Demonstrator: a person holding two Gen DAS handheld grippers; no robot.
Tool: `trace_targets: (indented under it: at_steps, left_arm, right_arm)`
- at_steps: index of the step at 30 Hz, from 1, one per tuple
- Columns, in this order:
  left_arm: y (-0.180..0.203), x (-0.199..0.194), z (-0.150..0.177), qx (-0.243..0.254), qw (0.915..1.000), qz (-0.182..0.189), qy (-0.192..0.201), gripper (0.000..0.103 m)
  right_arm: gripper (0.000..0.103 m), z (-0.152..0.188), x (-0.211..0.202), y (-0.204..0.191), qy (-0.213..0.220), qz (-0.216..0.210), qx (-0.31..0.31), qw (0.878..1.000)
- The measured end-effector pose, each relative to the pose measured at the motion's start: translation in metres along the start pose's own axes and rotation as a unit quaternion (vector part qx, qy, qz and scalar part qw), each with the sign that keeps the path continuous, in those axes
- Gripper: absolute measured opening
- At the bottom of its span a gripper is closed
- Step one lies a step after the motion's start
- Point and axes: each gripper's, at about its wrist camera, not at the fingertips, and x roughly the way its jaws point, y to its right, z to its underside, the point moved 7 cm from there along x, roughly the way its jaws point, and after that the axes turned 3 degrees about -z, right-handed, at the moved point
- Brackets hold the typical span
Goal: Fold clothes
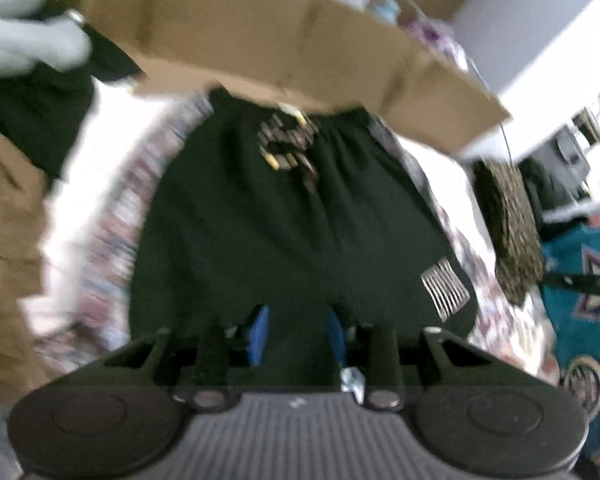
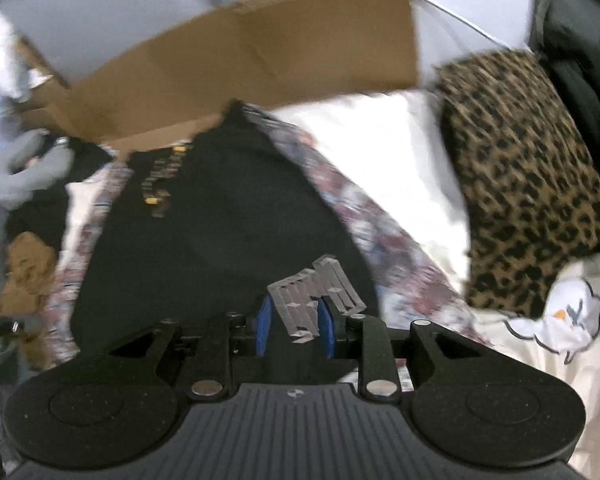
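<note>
A: Where's the black garment (image 1: 260,216)?
B: Spread on the patterned bedcover (image 1: 112,220), below the cardboard box (image 1: 260,40).
A: And the grippers?
B: The left hand-held gripper (image 1: 298,336) stands parted, pressing nothing. The right hand-held gripper (image 2: 294,328) has cloth between its blue pads; a grip I cannot tell.

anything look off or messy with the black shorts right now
Yes. The white striped patch on the black shorts is crumpled and bunched between the pads of the right claw, so that hem corner is not flat. A brown cardboard flap also overlaps the waistband end.
</note>
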Motion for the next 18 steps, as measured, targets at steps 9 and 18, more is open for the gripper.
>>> trace_targets:
  at_steps: [9,18]
  left_arm:
    - [-0.026,-0.084,-0.001,-0.019,0.9969,-0.077,0.000,0.036]
    - [-0.049,-0.153,-0.002,-0.019,0.9911,-0.132,0.001,0.038]
  right_arm:
    - [0.046,-0.045,-0.063,-0.061,0.000,0.002,-0.014,1.000]
    - [0.047,-0.040,-0.089,-0.094,0.003,-0.008,0.036,0.999]
